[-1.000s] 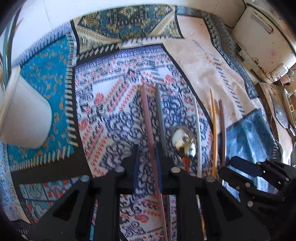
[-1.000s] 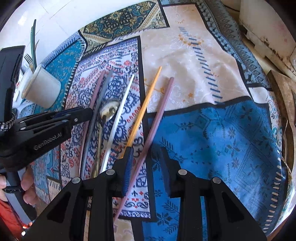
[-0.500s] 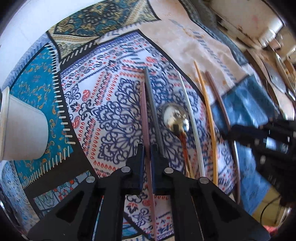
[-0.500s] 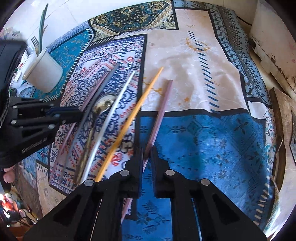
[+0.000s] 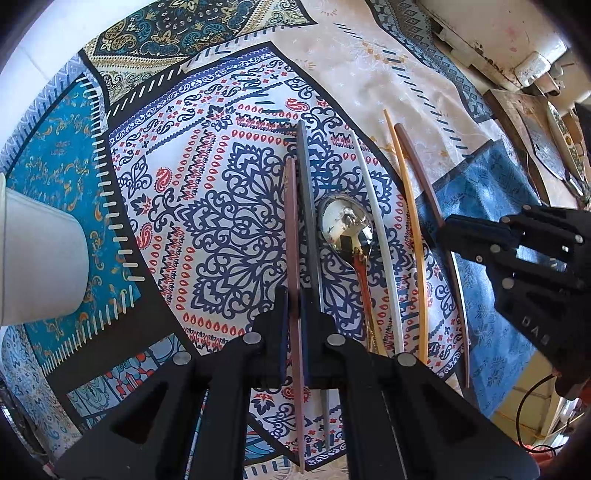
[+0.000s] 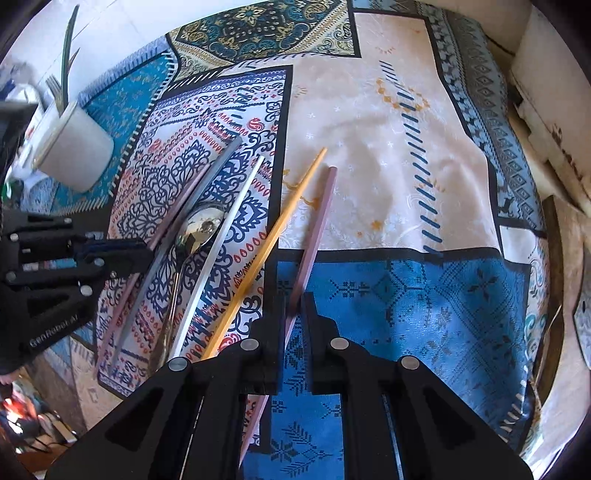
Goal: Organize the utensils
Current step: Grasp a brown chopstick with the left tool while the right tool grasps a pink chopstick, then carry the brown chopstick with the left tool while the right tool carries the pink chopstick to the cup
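Several chopsticks and a metal spoon (image 5: 347, 229) lie side by side on a patterned cloth. My left gripper (image 5: 293, 314) is shut on a mauve chopstick (image 5: 290, 221), beside a grey chopstick (image 5: 304, 206). My right gripper (image 6: 293, 306) is shut on a second mauve chopstick (image 6: 317, 225), which also shows in the left wrist view (image 5: 421, 184). A white chopstick (image 6: 225, 243) and a yellow chopstick (image 6: 280, 225) lie between the two. The left gripper shows in the right wrist view (image 6: 122, 254), and the right gripper shows in the left wrist view (image 5: 458, 229).
A white cup (image 6: 70, 151) with a fork and green utensils stands at the far left on the cloth; it also shows in the left wrist view (image 5: 37, 258). A worn white box (image 5: 491, 33) sits at the back right. The cloth's edge (image 6: 532, 417) falls away at the right.
Both grippers have closed from open onto their mauve chopsticks. The views have shifted slightly; the other utensils lie as before.
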`<state>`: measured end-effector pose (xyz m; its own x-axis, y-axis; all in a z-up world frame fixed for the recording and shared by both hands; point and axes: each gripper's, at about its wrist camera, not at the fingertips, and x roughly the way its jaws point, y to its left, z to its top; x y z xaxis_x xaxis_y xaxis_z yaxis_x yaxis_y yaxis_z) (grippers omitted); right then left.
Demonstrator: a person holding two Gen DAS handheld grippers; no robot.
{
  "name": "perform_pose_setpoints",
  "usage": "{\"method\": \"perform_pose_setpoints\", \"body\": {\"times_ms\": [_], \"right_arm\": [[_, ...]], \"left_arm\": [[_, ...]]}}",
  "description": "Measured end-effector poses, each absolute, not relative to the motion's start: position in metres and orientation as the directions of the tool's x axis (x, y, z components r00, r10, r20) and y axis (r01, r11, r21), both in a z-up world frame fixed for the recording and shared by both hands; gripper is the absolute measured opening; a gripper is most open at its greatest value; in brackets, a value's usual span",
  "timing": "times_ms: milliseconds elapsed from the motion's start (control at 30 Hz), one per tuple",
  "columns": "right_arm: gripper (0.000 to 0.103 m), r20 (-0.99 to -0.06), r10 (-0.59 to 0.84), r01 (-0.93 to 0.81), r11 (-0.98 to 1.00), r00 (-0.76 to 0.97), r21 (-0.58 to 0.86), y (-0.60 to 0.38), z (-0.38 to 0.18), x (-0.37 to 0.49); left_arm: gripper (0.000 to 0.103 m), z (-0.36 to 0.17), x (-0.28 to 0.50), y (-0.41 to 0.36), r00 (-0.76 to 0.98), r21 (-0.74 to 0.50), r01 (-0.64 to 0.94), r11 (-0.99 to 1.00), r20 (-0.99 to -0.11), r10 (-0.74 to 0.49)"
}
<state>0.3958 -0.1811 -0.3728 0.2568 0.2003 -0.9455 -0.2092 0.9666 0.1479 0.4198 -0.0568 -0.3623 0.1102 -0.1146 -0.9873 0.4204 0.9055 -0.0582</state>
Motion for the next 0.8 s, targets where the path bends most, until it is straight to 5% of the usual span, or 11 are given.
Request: {"method": "perform_pose_setpoints", "body": {"times_ms": [433, 800], "right_arm": [[0.0, -0.896, 0.262, -0.2, 0.959, 0.358, 0.201, -0.198, -0.332, 0.372], [0.007, -0.933, 0.186, -0.202, 0.971, 0.308, 0.127, -0.19, -0.347, 0.382]], "left_arm": [[0.004, -0.329, 0.396, -0.011, 0.21, -0.086, 0.343, 0.935, -0.964, -0.166], [0.004, -0.265, 0.356, 0.005, 0.401, -0.062, 0.29, 0.955, -0.898, -0.18]]}}
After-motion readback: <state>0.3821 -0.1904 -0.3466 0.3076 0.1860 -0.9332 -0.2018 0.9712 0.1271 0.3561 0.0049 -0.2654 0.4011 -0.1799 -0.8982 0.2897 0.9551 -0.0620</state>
